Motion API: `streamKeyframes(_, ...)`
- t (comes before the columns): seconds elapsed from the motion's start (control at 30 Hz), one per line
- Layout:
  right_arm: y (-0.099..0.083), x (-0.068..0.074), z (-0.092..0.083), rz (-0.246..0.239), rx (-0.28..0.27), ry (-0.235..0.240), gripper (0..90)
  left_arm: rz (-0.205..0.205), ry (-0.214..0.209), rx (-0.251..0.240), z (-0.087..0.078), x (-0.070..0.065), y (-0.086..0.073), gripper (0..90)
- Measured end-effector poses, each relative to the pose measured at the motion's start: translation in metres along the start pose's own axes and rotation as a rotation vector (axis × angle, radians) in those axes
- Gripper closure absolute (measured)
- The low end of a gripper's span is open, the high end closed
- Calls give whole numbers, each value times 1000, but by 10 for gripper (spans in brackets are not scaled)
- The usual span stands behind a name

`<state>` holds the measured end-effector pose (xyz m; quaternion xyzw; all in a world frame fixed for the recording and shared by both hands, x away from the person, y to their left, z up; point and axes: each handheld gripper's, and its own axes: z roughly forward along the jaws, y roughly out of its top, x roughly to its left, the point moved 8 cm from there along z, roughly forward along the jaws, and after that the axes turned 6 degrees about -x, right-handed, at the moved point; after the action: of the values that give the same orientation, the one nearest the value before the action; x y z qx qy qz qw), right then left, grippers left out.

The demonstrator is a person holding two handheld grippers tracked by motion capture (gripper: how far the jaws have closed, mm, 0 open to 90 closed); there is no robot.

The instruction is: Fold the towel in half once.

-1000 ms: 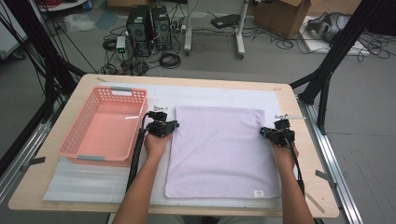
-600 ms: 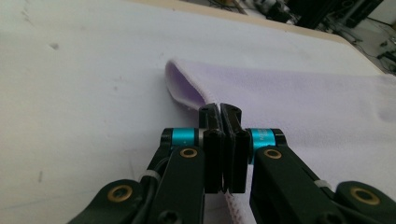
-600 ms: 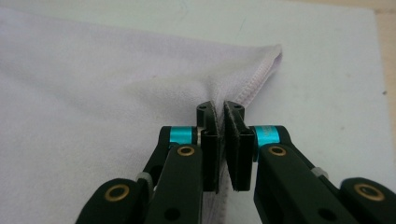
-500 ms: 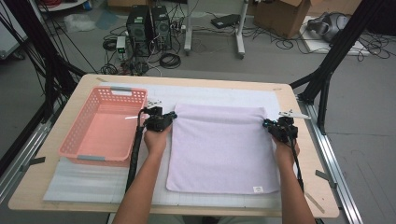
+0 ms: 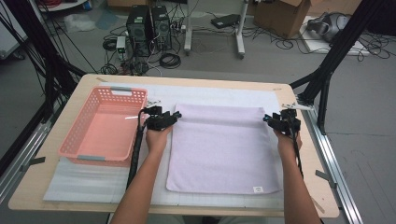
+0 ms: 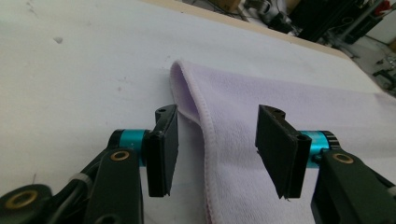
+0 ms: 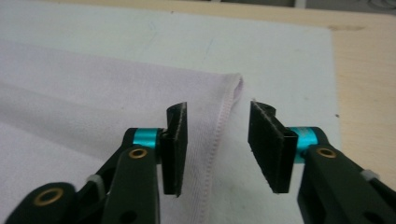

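Lilac towel (image 5: 223, 148) lies flat on the white mat (image 5: 84, 179) on the tabletop, beside the pink basket (image 5: 105, 128). Left gripper (image 6: 212, 142) and right gripper (image 7: 217, 140) have just opened: jaws part-open, straddling the far corners, gripping nothing. Spreading looks done; folding or binning remains.
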<state>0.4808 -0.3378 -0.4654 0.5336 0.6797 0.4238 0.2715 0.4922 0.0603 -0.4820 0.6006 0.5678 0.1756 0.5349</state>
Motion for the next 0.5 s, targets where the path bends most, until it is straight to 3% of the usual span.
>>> streamKeyframes(0.03,0,0,2,0,9,5,558,-8,2,-16,3,3,2,473)
streamKeyframes(0.13,1,-4,14,22,37,27,539,3,22,11,14,11,3,446)
streamKeyframes(0.23,-1,-5,25,32,62,40,497,-21,25,34,28,16,5,437)
streamKeyframes(0.33,-2,0,38,9,82,76,456,28,46,56,41,17,12,432)
streamKeyframes(0.43,-3,3,49,-8,105,62,462,55,58,89,48,17,10,467)
streamKeyframes(0.5,-5,4,55,-4,126,60,555,66,52,97,51,16,11,524)
